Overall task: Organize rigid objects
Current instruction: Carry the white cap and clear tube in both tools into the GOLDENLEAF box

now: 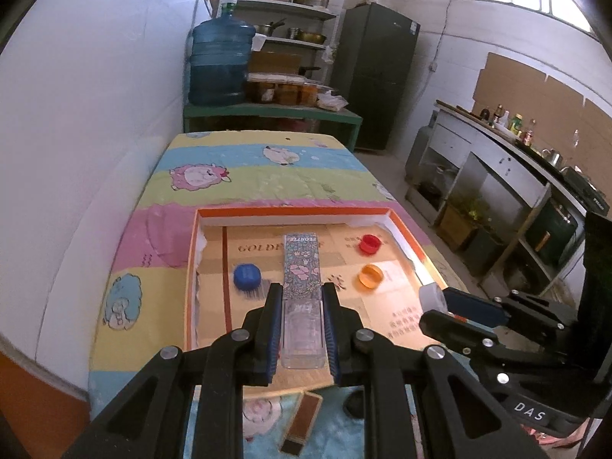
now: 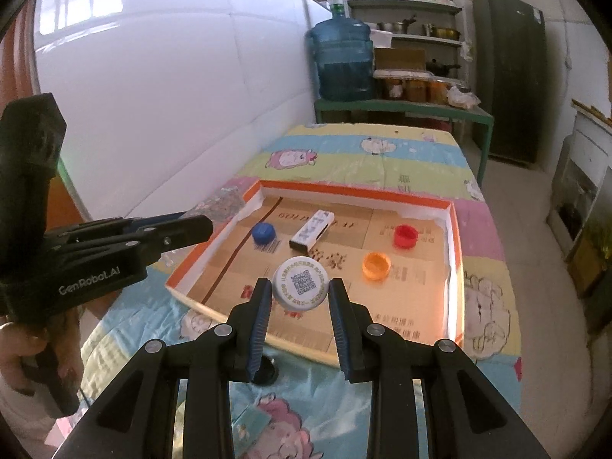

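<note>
- The left gripper point(image 1: 302, 317) is clamped on a clear flat case with a floral patterned top point(image 1: 301, 298), held above the near part of the tray.
- The right gripper point(image 2: 300, 292) has its fingers pressed on the sides of a white bottle cap point(image 2: 301, 283) with a printed code on its top, also held over the tray's near edge.
- On the cloth in front of the tray lie a small brown and black stick-shaped item point(image 1: 302, 420) and a dark round thing point(image 2: 266, 373), too shadowed to name; my guess is these still wait to be sorted.
- The shallow orange-edged tray point(image 2: 355, 188) has a cardboard floor. Already in it: a blue cap point(image 2: 264, 232), a red cap point(image 2: 405, 236), an orange cap point(image 2: 376, 265) and a small white box point(image 2: 311, 229) lying flat, all well apart.
- I would judge the job about midway: four pieces placed, two in the grippers, a couple left outside.
- The table wears a striped cloth printed with cartoon sheep point(image 1: 267, 172).
- Beyond it a green bench holds a big blue water jug point(image 1: 222, 65) and jars; behind stand shelves of pots point(image 1: 294, 11) and a dark fridge point(image 1: 376, 76), with a kitchen counter point(image 1: 535, 160) along the right wall.
</note>
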